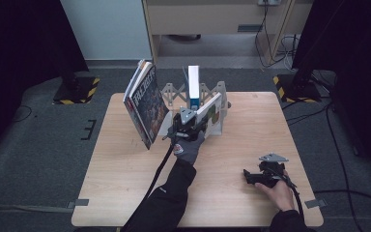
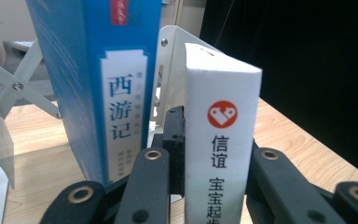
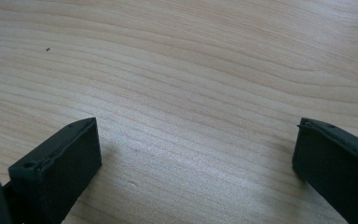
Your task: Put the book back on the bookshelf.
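White book (image 2: 223, 140) (lower spine cut off) between fingers (image 2: 147, 186)

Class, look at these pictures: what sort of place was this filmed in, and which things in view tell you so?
Probably a lab or studio set up for recording: a bare wooden table on grey carpet, dark curtains at both sides, hazard-striped stand bases, and loose cables along the floor.

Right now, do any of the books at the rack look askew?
Yes. The large illustrated book tilts at the rack's left end, and the white book gripped by the left gripper leans. The blue book stands upright.
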`<state>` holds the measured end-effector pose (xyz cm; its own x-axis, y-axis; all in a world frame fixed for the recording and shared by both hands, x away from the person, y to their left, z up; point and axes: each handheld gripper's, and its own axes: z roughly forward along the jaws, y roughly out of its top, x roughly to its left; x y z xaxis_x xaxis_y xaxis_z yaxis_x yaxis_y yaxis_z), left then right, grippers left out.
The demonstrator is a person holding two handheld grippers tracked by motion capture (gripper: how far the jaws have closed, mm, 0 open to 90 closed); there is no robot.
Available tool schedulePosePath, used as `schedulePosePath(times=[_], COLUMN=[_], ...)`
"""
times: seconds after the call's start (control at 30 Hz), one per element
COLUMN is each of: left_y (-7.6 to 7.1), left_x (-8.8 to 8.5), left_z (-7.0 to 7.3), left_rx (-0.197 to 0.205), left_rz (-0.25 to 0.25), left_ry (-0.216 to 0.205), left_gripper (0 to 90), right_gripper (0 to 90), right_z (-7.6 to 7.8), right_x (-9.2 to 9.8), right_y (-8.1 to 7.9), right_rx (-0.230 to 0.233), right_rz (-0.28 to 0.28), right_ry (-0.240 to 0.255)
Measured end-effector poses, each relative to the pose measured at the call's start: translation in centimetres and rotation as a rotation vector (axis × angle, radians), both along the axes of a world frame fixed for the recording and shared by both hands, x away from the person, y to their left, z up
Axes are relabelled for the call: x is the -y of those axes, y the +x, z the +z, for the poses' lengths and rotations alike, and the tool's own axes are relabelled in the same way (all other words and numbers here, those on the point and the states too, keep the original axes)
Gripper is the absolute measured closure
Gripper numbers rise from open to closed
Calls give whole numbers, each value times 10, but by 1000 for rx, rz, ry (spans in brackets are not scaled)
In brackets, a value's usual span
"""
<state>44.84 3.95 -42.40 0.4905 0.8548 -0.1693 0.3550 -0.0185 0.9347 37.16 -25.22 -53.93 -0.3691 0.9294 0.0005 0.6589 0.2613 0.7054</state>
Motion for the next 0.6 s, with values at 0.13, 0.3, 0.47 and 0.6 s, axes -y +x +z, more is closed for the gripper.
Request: schedulePosePath(times=[0.13,0.3,0.47,0.6], left_y=[3,7,10,14], left_x=[5,9,15,18], left_z=[-2,-6,-9,-12], left_rx=[-1,-4,8,7], left_rz=[4,21,22,33], left_ry=[-4,1,18,18], left_gripper=[746,746,745,745], right_gripper=[14,14,14,14], right_z=[0,0,0,0], right_x=[0,-1,-1,0], right_y=[0,0,0,0], right_rx=[0,0,0,0], right_rz=[0,-7,-8,-7], right_ry=[0,2,3,1])
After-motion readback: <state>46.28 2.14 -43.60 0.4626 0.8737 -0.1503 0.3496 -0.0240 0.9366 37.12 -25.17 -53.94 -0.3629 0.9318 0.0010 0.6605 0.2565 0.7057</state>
